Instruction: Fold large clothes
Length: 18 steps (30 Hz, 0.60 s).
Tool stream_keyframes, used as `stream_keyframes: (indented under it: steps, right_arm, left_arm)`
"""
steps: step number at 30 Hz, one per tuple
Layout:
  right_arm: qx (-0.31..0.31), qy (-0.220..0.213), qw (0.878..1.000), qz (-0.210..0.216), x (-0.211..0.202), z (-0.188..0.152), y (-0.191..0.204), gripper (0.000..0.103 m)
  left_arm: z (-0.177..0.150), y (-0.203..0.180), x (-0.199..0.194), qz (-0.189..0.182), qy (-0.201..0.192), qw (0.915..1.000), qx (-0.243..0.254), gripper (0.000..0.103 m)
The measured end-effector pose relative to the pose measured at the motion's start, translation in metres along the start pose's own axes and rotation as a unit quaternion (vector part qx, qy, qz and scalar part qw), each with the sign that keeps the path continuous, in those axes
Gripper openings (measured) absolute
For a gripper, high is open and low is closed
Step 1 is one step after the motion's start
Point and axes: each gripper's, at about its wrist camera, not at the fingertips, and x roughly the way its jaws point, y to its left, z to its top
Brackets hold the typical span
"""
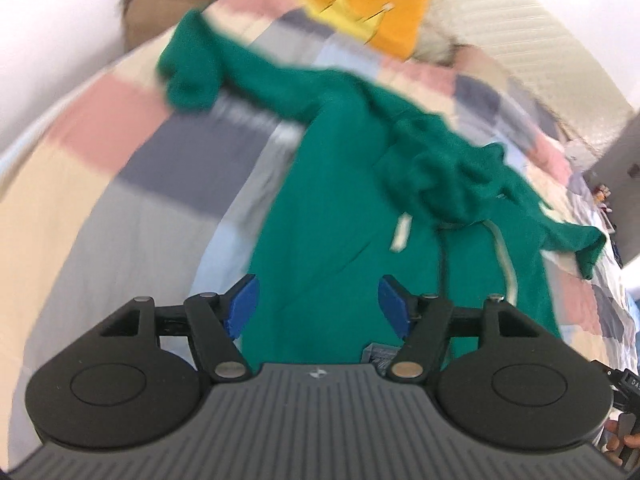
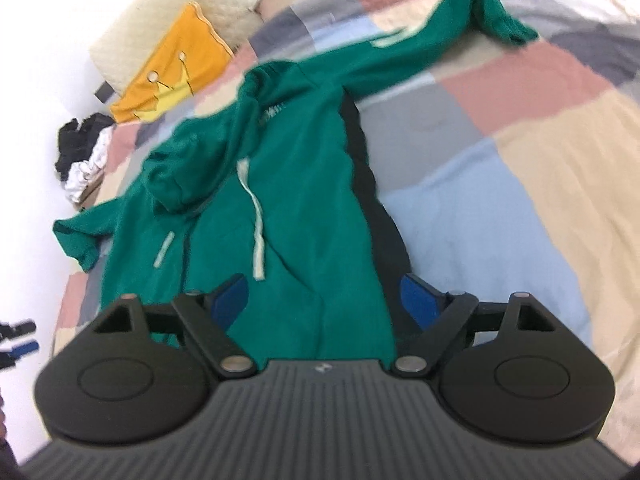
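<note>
A green hoodie (image 1: 344, 216) lies spread out on a patchwork quilt, hood bunched at its middle, white drawstrings showing, sleeves reaching out to both sides. In the left wrist view my left gripper (image 1: 318, 306) hovers above the hoodie's lower body, blue pads wide apart, nothing pinched between them. The same hoodie (image 2: 288, 208) fills the right wrist view, with a dark strip along its right edge. My right gripper (image 2: 326, 302) hangs over the hem, pads spread and holding nothing. One sleeve (image 2: 432, 40) stretches to the far right.
The patchwork quilt (image 2: 520, 184) covers the whole bed. An orange pillow (image 1: 360, 4) lies at the head by a cream headboard (image 2: 160, 8). A pile of dark and white clothes (image 2: 84, 152) sits at the bed's left edge. The other gripper's blue tip (image 2: 22, 348) shows at far left.
</note>
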Motion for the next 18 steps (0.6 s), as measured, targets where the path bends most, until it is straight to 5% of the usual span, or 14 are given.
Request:
stream_keyframes:
  steps: [9, 18]
  right_arm:
    - [-0.036, -0.074, 0.996, 0.016, -0.037, 0.050, 0.046, 0.085]
    - [-0.056, -0.102, 0.992, 0.043, -0.046, 0.070, 0.081, 0.085]
  left_arm:
    - [0.050, -0.124, -0.056, -0.084, -0.063, 0.9882, 0.112, 0.071]
    - [0.065, -0.209, -0.071, -0.106, -0.092, 0.9775, 0.158, 0.071]
